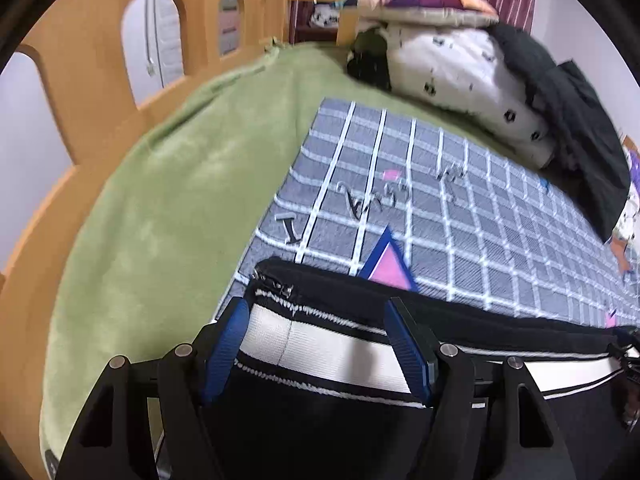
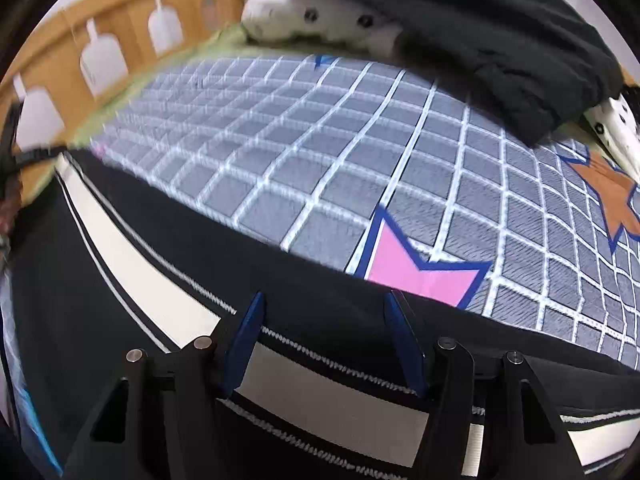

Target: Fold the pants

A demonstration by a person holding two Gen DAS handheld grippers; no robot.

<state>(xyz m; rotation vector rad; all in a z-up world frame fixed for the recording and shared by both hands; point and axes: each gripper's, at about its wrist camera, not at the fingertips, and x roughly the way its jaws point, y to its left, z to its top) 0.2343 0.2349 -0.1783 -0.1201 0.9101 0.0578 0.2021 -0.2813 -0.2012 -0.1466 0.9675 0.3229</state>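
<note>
Currently the pants (image 1: 320,400) lie flat on the bed (image 1: 140,220), long axis running left-right; my left gripper (image 1: 316,312) and right gripper (image 2: 324,304) jaws stand spread above the white stripe (image 2: 328,384).

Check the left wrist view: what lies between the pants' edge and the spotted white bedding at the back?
Only the grey grid blanket, between the pants and the spotted bedding.
</note>
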